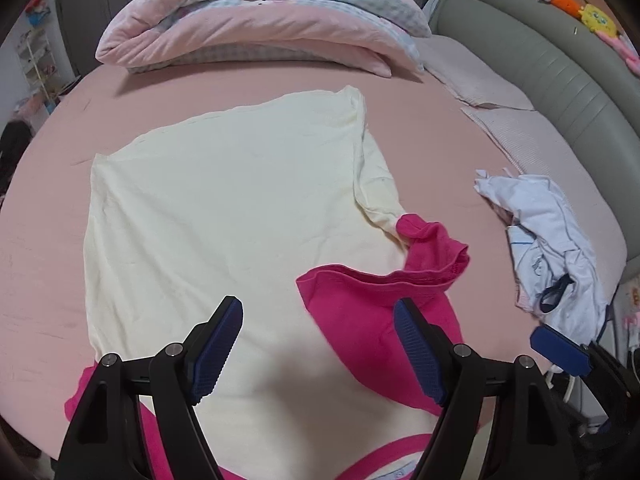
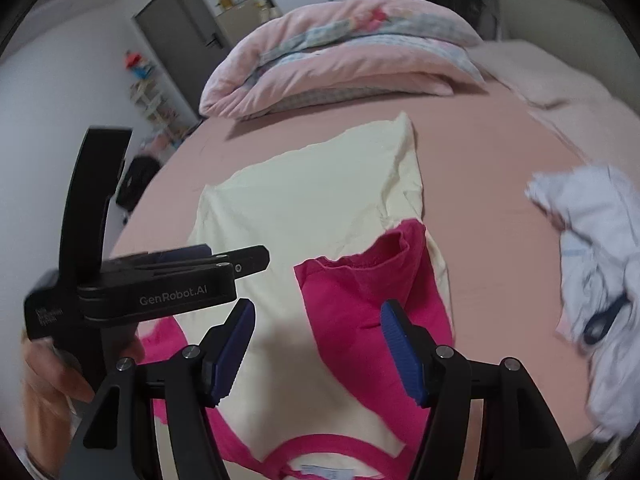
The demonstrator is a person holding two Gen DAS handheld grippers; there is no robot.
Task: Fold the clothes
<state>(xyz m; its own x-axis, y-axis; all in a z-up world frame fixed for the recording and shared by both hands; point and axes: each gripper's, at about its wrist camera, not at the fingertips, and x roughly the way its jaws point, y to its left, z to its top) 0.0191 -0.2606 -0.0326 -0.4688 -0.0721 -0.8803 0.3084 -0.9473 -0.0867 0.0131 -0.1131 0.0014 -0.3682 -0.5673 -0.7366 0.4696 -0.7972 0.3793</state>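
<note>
The left gripper (image 1: 318, 344) is hovering with jaws apart over a cream cotton T-shirt with magenta sleeves (image 1: 224, 200) lying on a pink bedsheet (image 1: 440, 168); a crumpled white garment (image 1: 548, 240) is lying well apart

A folded pink quilt (image 1: 256, 20) lies on the bed (image 1: 460, 152); plush toys (image 1: 576, 4) top the headboard (image 1: 560, 72).

Black gripper (image 1: 318, 350) arms, ribbed blue pads (image 1: 218, 350), silver screws, seemingly plastic

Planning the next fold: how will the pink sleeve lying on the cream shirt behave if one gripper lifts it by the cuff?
The pink sleeve is probably floppy: it lies creased and curled at its cuff. It looks thin, so likely light. Lifted, it may drag the cream shirt it joins.
</note>
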